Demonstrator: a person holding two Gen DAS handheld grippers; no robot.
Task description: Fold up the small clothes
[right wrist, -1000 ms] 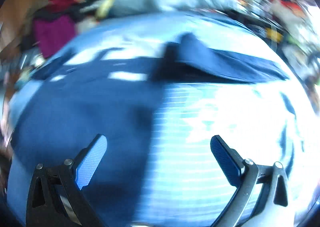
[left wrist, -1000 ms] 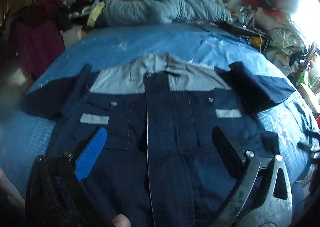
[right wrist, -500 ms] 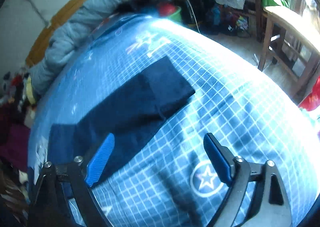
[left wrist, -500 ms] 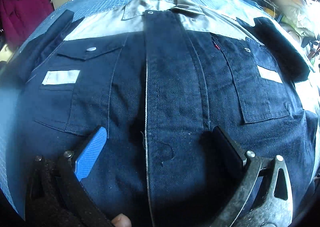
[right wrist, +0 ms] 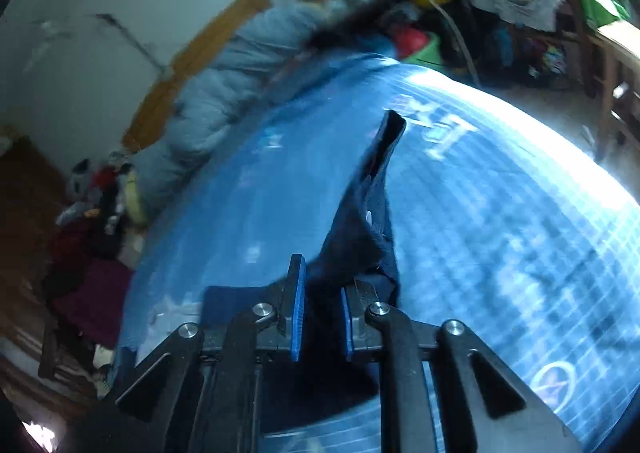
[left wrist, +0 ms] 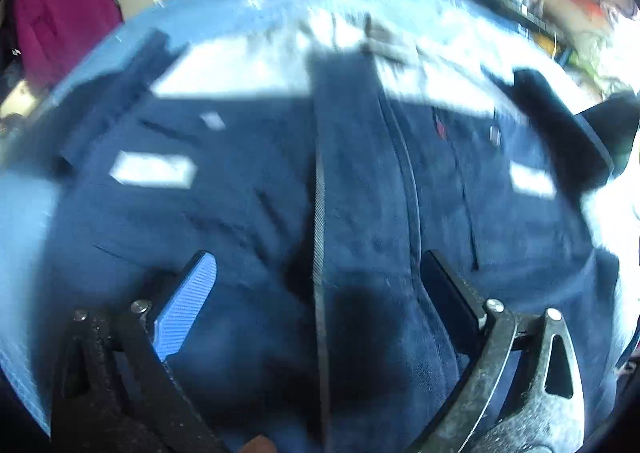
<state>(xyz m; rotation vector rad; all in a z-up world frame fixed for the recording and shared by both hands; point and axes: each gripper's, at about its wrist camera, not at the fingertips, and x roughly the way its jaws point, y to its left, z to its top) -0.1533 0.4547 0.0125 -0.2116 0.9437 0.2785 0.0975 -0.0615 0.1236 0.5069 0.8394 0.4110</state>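
A small navy work jacket (left wrist: 360, 189) with a grey yoke and pale reflective strips lies front-up on the blue checked bedsheet (left wrist: 248, 9). My left gripper (left wrist: 316, 273) is open and hovers just above the jacket's lower front, straddling the placket. My right gripper (right wrist: 322, 297) is shut on the jacket's right sleeve (right wrist: 370, 221) and holds it lifted off the bedsheet (right wrist: 500, 213); the cuff end stands up ahead of the fingers. The lifted sleeve also shows in the left wrist view (left wrist: 560, 133), at the right.
A grey duvet (right wrist: 224, 101) and wooden headboard (right wrist: 192, 65) lie at the bed's far end. Piled clothes (left wrist: 60, 17) crowd the left side. Cluttered shelves and a wooden table (right wrist: 616, 53) stand to the right of the bed.
My right gripper closed on the right sleeve and raised it off the sheet. My left gripper stayed open over the jacket's lower front, shifting slightly.
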